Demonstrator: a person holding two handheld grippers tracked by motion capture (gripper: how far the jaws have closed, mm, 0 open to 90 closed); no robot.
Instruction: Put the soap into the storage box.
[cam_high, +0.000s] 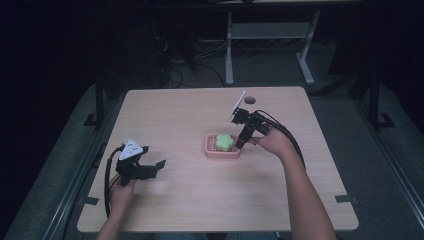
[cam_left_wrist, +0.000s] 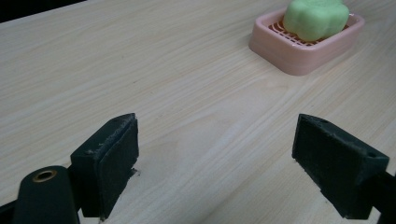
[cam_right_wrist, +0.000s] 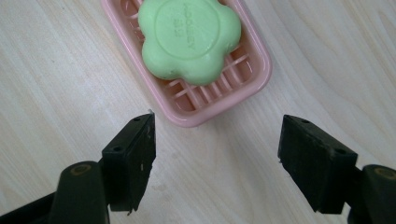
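The wooden table (cam_high: 200, 200) carries 1 pink soap dish (cam_high: 222, 146), set near its centre and slightly toward the person's right. The dish has a slatted floor, seen in the right gripper view (cam_right_wrist: 236, 88). 1 green flower-shaped soap (cam_high: 225, 142) lies inside the dish, resting on the slats with its embossed face up (cam_right_wrist: 189, 39).

The right gripper (cam_high: 242, 142) hangs just beside the dish at its right end, tilted downward. Its jaws stand wide apart and grasp nothing; in its own view, the near end of the dish lies just beyond the gap (cam_right_wrist: 215, 154).

The left gripper (cam_high: 150, 167) sits well apart from the dish, low over the table's left side. Its jaws are likewise spread and empty (cam_left_wrist: 215, 158), with bare wood between them and the dish (cam_left_wrist: 303, 46) farther off.
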